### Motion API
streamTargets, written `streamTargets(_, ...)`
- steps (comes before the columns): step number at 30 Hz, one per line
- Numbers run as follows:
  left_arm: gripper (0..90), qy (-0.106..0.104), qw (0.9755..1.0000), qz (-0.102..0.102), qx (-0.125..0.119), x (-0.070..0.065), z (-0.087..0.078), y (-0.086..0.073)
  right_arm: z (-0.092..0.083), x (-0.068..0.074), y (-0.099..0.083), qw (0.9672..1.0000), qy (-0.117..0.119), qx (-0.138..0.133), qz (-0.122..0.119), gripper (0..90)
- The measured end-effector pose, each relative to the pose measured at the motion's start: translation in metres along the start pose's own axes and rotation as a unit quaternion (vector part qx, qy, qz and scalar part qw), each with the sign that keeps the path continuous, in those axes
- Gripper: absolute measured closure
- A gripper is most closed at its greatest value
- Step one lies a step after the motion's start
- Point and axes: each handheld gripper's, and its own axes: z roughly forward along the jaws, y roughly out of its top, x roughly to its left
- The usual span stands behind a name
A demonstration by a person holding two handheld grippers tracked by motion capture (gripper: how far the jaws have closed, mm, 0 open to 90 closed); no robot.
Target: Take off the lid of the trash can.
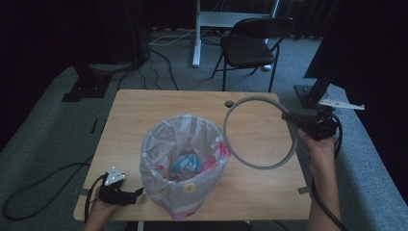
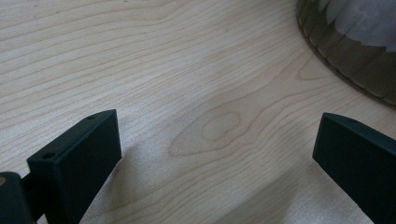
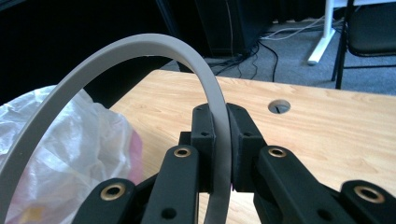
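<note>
The bin's [image 1: 183,168] contents are dim under the plastic liner; right gripper [image 3: 219,140], forearm reaching forward, has its fingers clamped on the grey ring [image 1: 260,132] above the tabletop [image 1: 159,106], beside the bin; left gripper [image 1: 126,195] rests low, fingers wide apart, holding nothing.

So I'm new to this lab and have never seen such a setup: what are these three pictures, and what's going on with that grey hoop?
A person sits at a wooden table holding hand-held tongs in each hand. One picture looks down from above; the other two come from cameras riding on each set of tongs. On the table stands a bin lined with a clear plastic bag, with some rubbish inside. The right tongs are shut on a grey ring, held up beside the bin. The left tongs rest open over bare wood near the bin's base, holding nothing.
</note>
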Motion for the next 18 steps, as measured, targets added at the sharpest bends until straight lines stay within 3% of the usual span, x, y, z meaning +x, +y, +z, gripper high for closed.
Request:
streamTargets(8, 1.1, 0.0, 1.0, -0.001, 0.0, 0.0, 0.0, 0.0, 0.001, -0.024, -0.026, 0.9993, -0.011, 0.013, 0.033, 82.4)
streamTargets(13, 1.1, 0.001, 1.0, -0.001, 0.0, 0.0, 0.0, 0.0, 0.009, -0.038, -0.044, 0.9986, -0.011, 0.022, 0.046, 82.4)
streamTargets(18, 1.1, 0.001, 1.0, -0.001, 0.001, 0.0, 0.0, 0.0, 0.02, -0.05, -0.063, 0.9972, -0.029, 0.043, 0.053, 82.4)
